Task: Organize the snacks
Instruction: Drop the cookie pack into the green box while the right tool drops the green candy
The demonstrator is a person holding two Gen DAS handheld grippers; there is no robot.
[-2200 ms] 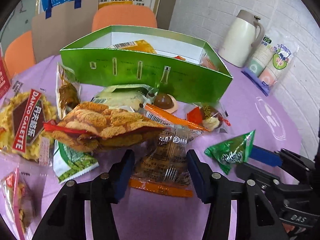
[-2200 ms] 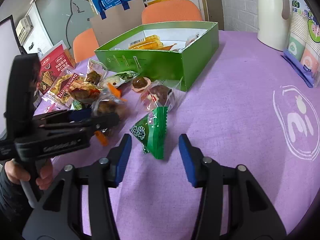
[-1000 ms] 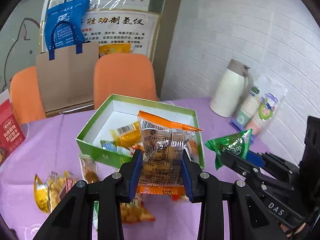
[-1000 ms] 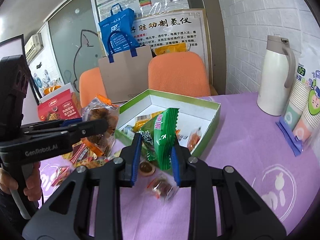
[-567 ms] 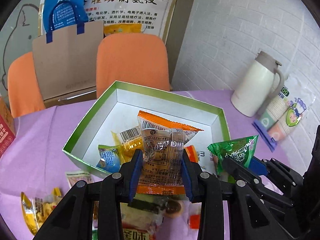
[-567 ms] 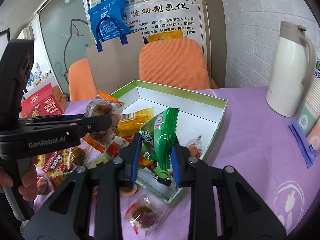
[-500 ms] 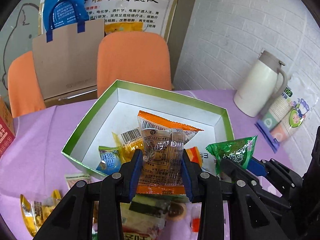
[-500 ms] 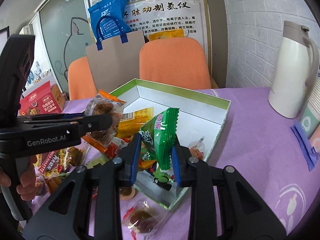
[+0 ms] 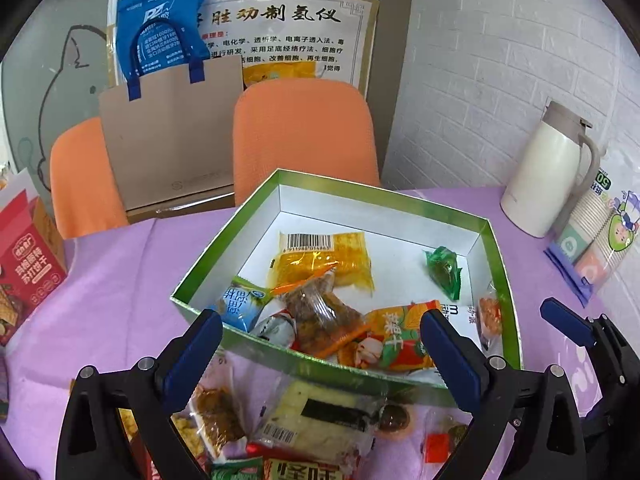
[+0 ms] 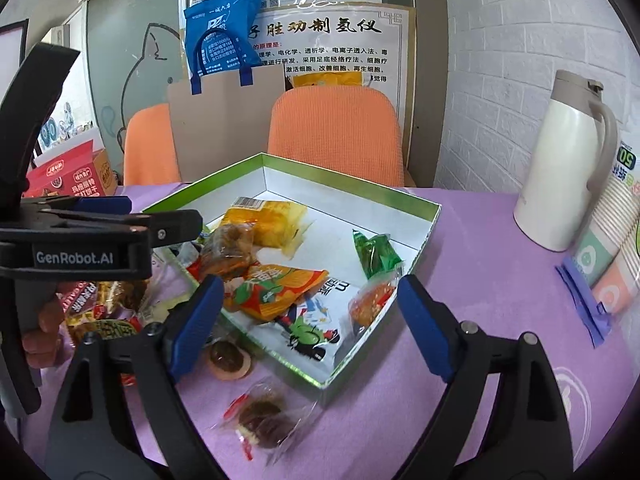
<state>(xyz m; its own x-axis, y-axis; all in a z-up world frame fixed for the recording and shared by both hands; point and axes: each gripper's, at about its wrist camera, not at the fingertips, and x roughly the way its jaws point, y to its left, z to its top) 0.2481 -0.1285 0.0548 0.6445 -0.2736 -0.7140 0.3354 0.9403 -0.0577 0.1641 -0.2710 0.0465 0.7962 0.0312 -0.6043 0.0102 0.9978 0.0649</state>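
Observation:
The green box (image 9: pixel 404 202) (image 10: pixel 352 186) with a white floor sits on the purple table and holds several snack packs. A clear pack with orange edges (image 9: pixel 320 314) (image 10: pixel 228 250) lies inside near the front wall. A green triangular pack (image 9: pixel 444 270) (image 10: pixel 374 254) lies inside toward the right wall. My left gripper (image 9: pixel 320 344) hangs open above the box's near wall, nothing between its fingers. My right gripper (image 10: pixel 310 318) is open too, over the box's near corner, and empty. The left gripper's body shows at the left of the right wrist view.
Loose snacks (image 9: pixel 320 412) lie on the table in front of the box, among them a clear wrapped sweet (image 10: pixel 260 420). A white thermos (image 9: pixel 548 172) (image 10: pixel 568 160) and sleeved paper cups (image 9: pixel 592 232) stand at right. Orange chairs (image 9: pixel 304 136) and a paper bag stand behind. A red carton (image 9: pixel 24 264) sits at left.
Both grippers have opened and let go of their packs. The clear orange-edged pack and the green triangular pack now lie inside the green box.

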